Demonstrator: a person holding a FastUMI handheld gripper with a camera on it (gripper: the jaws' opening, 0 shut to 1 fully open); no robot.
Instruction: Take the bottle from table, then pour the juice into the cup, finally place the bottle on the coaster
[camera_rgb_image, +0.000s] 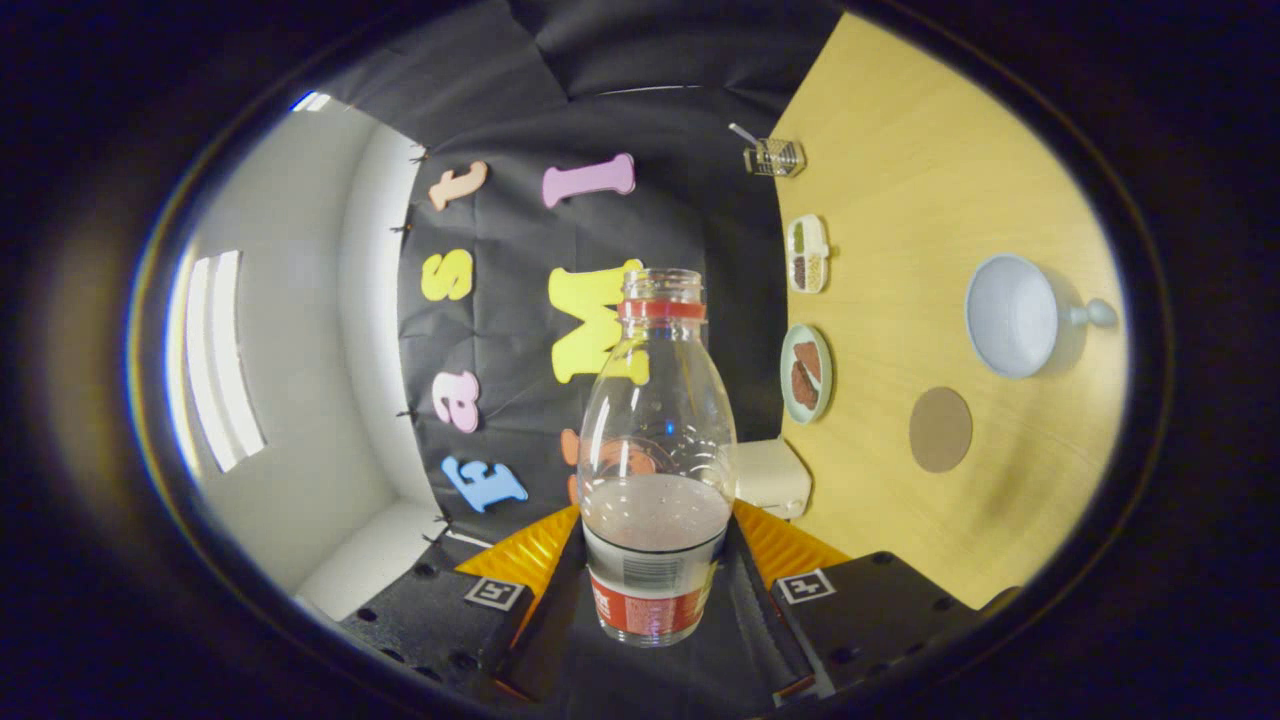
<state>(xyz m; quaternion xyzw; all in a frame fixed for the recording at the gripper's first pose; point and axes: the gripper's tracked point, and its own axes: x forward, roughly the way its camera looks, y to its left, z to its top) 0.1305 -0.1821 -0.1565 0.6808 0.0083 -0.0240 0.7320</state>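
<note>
hand-held gripper (655, 585) closed on the clear plastic bottle (657, 470), both fingers pressing its lower labelled part. bottle has no cap, red neck ring, pale juice filling the lower part. view is rolled, so the light wooden surface (900, 520) sits off to one side of the bottle. on it: pale blue cup (1012, 315) with handle, round brown coaster (940, 429) just beside the cup, small plate with brown pieces (806, 373), divided white dish (807, 254), wire holder (774, 157).

Bottle (656, 470) label print too blurred to read; no other legible text.
</note>
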